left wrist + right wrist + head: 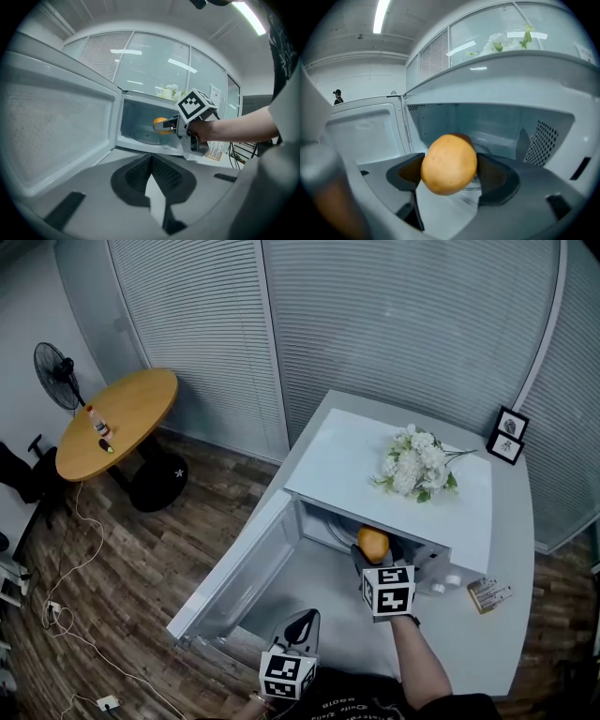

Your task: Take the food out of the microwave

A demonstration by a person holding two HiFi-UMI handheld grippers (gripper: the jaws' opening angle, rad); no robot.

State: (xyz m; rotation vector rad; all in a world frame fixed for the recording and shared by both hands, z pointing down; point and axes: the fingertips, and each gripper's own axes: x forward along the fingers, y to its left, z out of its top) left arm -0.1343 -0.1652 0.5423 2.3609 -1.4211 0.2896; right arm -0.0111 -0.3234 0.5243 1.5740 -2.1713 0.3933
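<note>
We see the microwave (375, 460) standing on a grey counter (497, 643), its door (239, 582) swung wide toward 8 o'clock in the head view. The food is an orange (372, 542), and it sits at the mouth of the oven cavity, just past 4 o'clock from the middle of that view. The right gripper (374, 553) reaches in from 6 o'clock and has it: in the right gripper view the two dark pads (497, 176) press the orange (449, 164) from 9 and 3 o'clock, so the jaws are clamped on the fruit. Behind it we make out the glass turntable (476, 185) and the perforated wall at 3 o'clock. From the left gripper view, the orange (159, 124) hangs above the turntable (146, 137), apart from it, with the person's hand (202, 131) on the right gripper (165, 125) at 2 o'clock.

The left gripper (302, 626) hangs low at 6 o'clock in the head view, outside the oven beside the open door. In its own view the left gripper (151, 174) has its jaws drawn together at the tips, with nothing between them.

On top of the microwave lie white flowers (417, 463). Two small picture frames (507, 436) stand at 2 o'clock, and a small box (488, 594) lies on the counter at 4 o'clock. Well apart at 10 o'clock we see a round wooden table (131, 404) with a bottle (97, 421) on it, and a fan (56, 376) beside it
</note>
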